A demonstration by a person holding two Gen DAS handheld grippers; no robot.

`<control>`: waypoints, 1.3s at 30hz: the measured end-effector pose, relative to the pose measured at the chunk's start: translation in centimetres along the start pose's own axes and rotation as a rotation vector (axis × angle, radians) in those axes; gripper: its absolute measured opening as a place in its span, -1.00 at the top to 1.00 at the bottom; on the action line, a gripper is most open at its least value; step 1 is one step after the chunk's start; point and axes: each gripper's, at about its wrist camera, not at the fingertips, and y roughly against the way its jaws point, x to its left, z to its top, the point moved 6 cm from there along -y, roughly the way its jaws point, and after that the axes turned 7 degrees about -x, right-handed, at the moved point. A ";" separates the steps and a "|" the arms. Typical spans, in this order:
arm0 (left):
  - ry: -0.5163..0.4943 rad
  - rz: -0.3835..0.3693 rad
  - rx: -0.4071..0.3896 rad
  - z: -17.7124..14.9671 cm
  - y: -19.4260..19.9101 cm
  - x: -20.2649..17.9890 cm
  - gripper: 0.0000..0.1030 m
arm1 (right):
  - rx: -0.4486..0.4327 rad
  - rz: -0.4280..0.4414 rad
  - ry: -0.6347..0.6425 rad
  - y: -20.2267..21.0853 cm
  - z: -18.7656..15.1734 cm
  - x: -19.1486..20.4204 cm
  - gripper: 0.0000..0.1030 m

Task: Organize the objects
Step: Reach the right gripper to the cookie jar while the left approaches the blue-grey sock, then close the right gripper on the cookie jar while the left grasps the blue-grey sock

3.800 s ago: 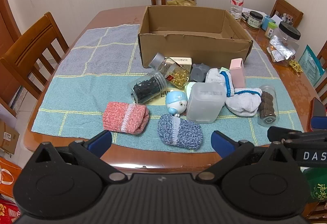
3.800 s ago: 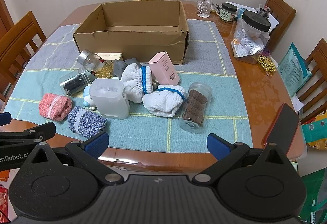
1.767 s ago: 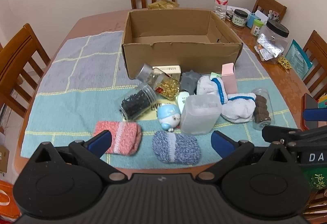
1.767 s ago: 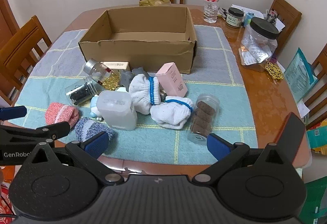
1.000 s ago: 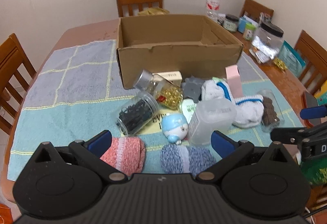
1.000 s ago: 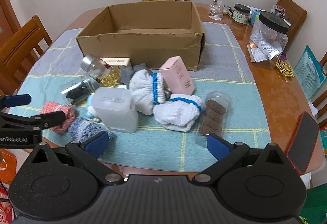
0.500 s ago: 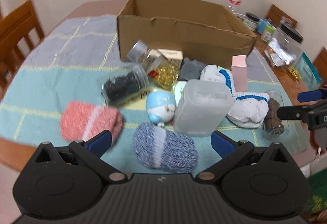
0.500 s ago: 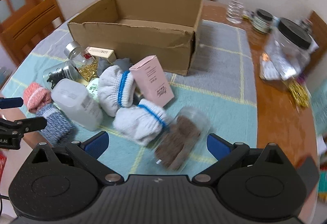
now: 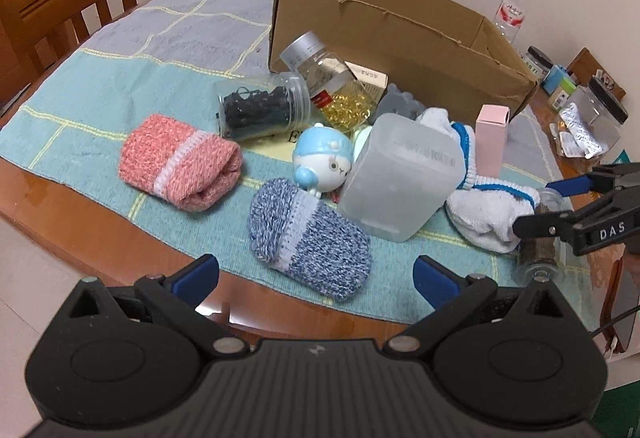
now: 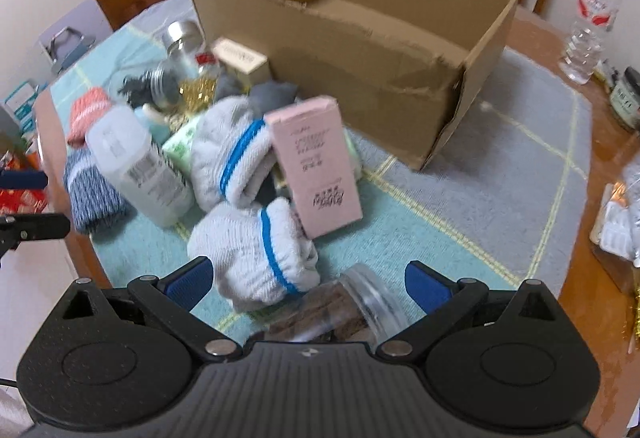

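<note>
Left gripper (image 9: 314, 276): a matte black body with a ribbed centre panel bearing a small pale emblem. At ten and two o'clock sit rounded black housings with circular recesses. Silver screws mark the pivots of two angled black arms, each tipped with a blue pad. Right gripper (image 10: 306, 278): the same black build, silver screws and blue pads. Its side carries white lettering reading "DAS".

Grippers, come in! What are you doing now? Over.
Left gripper open over blue sock. Right gripper open over jar of brown discs. Cardboard box empty. White sock touches jar.
</note>
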 end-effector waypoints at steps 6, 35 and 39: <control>-0.090 -0.015 0.015 0.2 -0.4 -0.3 -0.99 | 0.058 0.006 -0.065 0.4 -1.8 0.4 -1.00; -0.408 0.006 0.003 -0.3 -4.7 -1.9 -0.94 | 0.077 -0.122 -0.018 -0.3 -6.7 2.8 -1.00; -0.386 0.011 0.003 -0.4 -4.9 -2.2 -0.79 | 0.070 -0.122 -0.012 -0.4 -6.4 2.9 -1.00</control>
